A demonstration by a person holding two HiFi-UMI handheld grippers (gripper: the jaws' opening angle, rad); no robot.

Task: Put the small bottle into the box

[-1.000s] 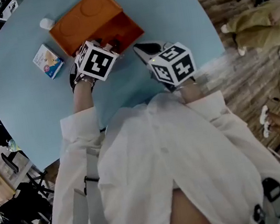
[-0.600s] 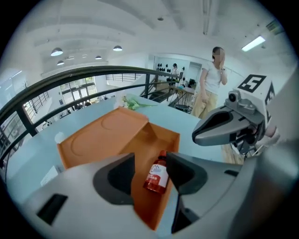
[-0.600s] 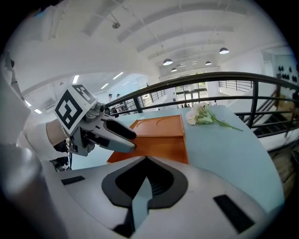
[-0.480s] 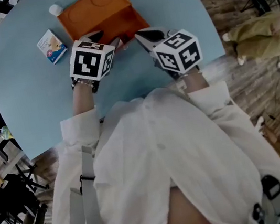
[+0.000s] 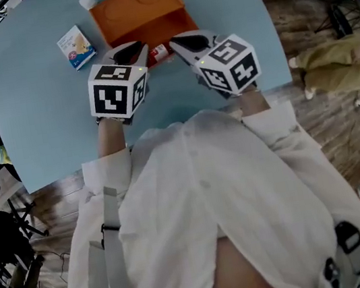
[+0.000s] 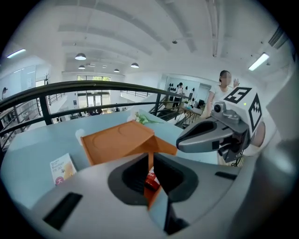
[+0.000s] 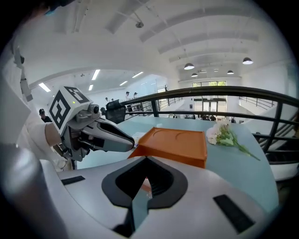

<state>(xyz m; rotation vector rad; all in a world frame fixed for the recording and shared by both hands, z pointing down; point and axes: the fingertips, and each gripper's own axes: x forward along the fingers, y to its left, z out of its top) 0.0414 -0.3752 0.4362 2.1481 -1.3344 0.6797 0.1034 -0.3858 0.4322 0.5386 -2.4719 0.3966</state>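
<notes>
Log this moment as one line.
left hand-held gripper: jaws just closing, nothing between | right hand-held gripper: shut, empty | bottle: lying by box front, ungripped

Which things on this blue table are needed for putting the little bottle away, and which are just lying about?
Part of the job: the small bottle; the orange box just behind it.

Just lying about: a small printed carton; a small white round object; a sprig of flowers.
</notes>
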